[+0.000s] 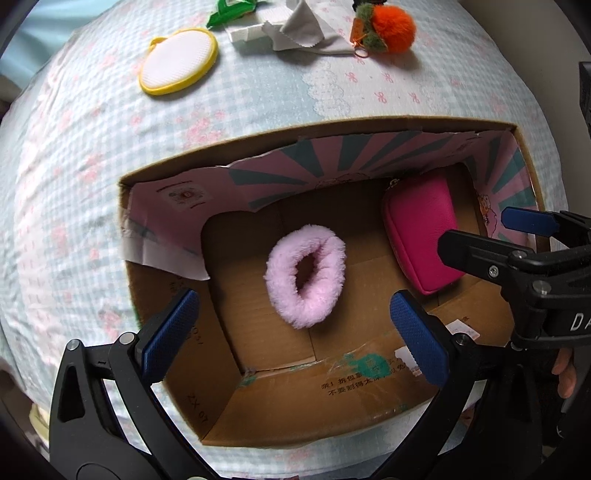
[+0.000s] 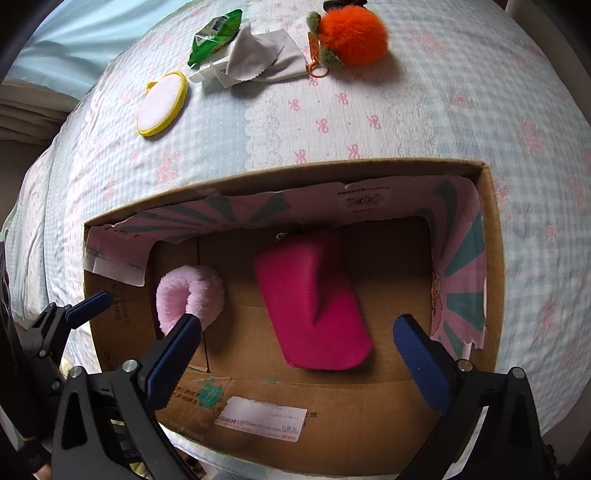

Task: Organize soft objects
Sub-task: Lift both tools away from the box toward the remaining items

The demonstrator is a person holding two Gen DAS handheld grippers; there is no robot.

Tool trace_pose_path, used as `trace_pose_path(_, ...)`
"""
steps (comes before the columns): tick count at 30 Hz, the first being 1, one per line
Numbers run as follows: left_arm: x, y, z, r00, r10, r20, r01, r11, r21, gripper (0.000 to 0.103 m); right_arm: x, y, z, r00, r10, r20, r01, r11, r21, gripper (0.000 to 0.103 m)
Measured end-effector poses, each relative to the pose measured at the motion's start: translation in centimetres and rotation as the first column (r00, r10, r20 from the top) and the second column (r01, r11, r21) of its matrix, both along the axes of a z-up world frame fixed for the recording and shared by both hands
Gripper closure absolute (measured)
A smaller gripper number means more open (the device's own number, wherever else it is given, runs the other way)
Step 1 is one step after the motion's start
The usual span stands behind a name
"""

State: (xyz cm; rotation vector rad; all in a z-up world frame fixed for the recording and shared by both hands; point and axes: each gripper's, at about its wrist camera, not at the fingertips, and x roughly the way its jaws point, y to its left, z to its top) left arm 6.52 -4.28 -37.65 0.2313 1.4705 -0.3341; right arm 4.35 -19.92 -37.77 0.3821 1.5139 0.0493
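An open cardboard box (image 1: 332, 127) (image 2: 295, 171) stands on a bed. On its floor lie a fluffy pink ring (image 1: 306, 275) (image 2: 192, 295) and a magenta pouch (image 1: 424, 229) (image 2: 314, 302). My left gripper (image 1: 295, 332) is open and empty, above the box over the pink ring. My right gripper (image 2: 299, 354) is open and empty, above the box over the pouch; it also shows at the right of the left wrist view (image 1: 476, 236). Beyond the box lie an orange pom-pom (image 1: 388, 26) (image 2: 351, 35), a grey cloth (image 1: 306, 31) (image 2: 258, 55), a yellow-rimmed white pad (image 1: 179, 61) (image 2: 162, 103) and a green packet (image 1: 229, 13) (image 2: 216, 35).
The bed has a pale blue checked cover with pink bows (image 1: 74, 184) (image 2: 535, 184). The box walls have pink and teal paper lining (image 1: 332, 162) (image 2: 461, 258). A small white item (image 1: 245, 33) lies by the cloth.
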Motion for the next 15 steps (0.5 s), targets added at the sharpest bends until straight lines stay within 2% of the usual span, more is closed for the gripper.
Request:
trace_pose_path(7,-0.3,0.6,1.8,0.999,0.034,0.033,-0.034,0.999,-0.008,0.000,-0.5,0.4,1.5,0.999,0.020,0.031,-0.020,1.000,-0.014,0.000)
trace_pose_path(15,-2.1,0.8,5.5,0.992,0.086,0.097,-0.086,0.996,-0.004,0.000,-1.2,0.7,4.3,0.996,0.045,0.073,-0.042,0.998,-0.041,0.000)
